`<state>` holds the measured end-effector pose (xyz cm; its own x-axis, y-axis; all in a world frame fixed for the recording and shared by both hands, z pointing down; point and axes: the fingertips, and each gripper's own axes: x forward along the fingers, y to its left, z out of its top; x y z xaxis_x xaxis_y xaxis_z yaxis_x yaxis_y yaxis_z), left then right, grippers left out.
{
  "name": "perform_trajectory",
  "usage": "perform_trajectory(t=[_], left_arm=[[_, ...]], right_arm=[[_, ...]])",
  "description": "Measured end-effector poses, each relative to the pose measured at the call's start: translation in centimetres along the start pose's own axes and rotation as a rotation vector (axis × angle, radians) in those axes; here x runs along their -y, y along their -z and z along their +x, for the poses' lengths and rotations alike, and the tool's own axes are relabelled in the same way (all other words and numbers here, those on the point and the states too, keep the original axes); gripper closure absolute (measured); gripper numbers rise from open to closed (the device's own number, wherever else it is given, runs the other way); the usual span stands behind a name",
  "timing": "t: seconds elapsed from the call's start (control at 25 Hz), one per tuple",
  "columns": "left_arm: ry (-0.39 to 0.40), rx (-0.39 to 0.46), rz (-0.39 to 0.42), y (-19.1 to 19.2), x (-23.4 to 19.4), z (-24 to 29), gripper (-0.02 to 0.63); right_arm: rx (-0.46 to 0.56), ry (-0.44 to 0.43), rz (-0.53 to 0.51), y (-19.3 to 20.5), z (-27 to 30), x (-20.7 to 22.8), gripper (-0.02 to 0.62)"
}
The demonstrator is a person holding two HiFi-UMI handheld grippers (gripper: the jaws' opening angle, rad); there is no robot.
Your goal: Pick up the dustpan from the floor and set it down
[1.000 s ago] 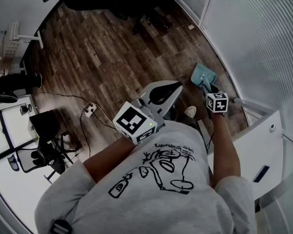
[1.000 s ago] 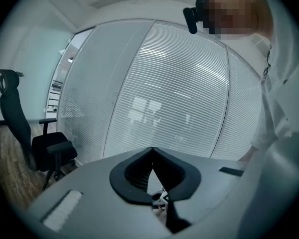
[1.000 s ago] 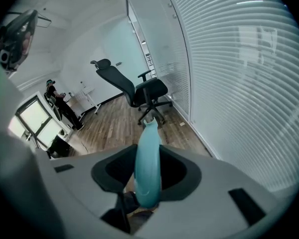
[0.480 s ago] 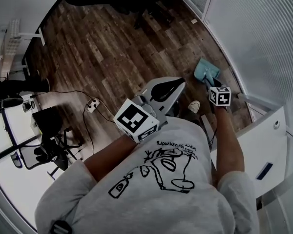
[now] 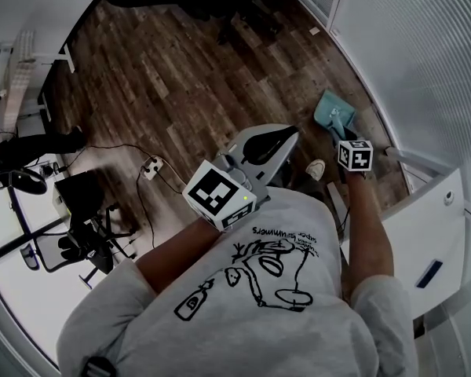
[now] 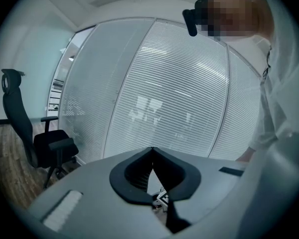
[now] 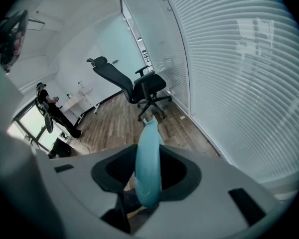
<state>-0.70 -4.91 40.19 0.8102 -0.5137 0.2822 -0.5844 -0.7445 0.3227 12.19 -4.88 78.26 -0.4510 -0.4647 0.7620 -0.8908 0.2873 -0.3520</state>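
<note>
R gripper [image 5: 339,137] was clamped on the handle of the teal dustpan [image 5: 332,112], jaws only partway closed, w/ the handle filling the gap between them. The pan stuck out ahead of it, low over the wood floor [image 5: 180,77], just beside the glass wall [image 5: 424,61]; couldn't tell if it touched the boards. L gripper [image 5: 282,137] was out in front of the person, jaws pinched together, nothing in them. An office chair [image 7: 134,86] stood further down the room.
</note>
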Motion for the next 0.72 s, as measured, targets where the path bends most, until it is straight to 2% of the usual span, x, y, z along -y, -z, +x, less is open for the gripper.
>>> perform_trajectory(t=[0.72], left_arm=[[0.025, 0.000, 0.005, -0.3, 0.7, 0.5, 0.604]], right_arm=[[-0.060, 0.006, 0.031, 4.7, -0.3, -1.9, 0.476]])
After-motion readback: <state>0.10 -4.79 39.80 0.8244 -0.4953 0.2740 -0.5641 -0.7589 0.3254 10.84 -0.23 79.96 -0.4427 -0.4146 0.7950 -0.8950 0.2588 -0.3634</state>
